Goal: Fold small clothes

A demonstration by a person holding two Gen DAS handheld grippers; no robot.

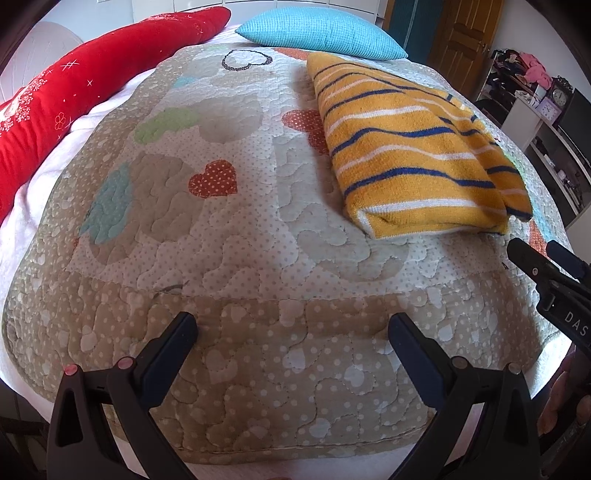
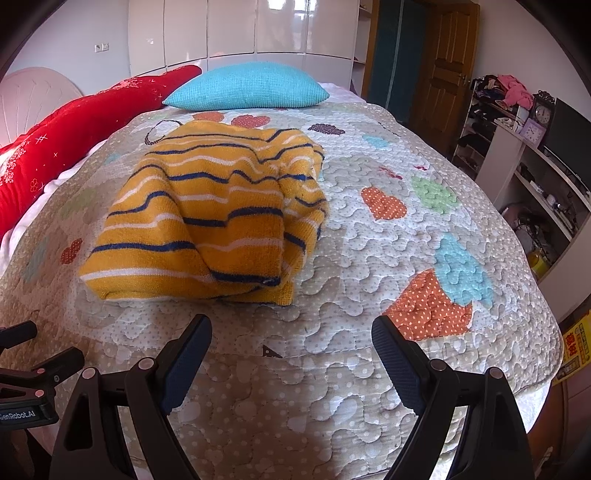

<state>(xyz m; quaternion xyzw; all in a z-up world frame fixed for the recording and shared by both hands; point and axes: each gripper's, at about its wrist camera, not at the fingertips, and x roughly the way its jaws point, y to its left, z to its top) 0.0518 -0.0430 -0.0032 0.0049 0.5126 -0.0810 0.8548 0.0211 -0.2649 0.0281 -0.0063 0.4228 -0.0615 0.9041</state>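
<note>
- Nearest the lens in the left wrist view, the left gripper (image 1: 293, 326) hangs over the near border of the bed, jaws wide apart with nothing between them.
- Right gripper (image 2: 291, 330), likewise spread and empty, hovers above the quilt just short of the garment; its tips also show at the right edge of the left wrist view.
- Striped sweater (image 2: 207, 218), mustard yellow with navy and white bands, lies folded into a thick bundle on the quilt, closer to the right gripper than to the left, touching neither.
- Quilt (image 1: 258, 258): beige and white, stitched in a meandering pattern, with appliqué hearts in orange, green, blue and grey; it covers the bed and drops over the near edge.
- Turquoise pillow (image 2: 247, 90) rests at the far end of the bed; a long red cushion (image 1: 92, 81) with white snowflake marks runs along the left side.
- Room: glossy white wardrobe doors (image 2: 258, 33) behind the bed, a wooden door (image 2: 447, 62) to the right, and open shelving (image 2: 524, 158) holding clothes, what appear to be two clocks, and small clutter too blurred to identify.
</note>
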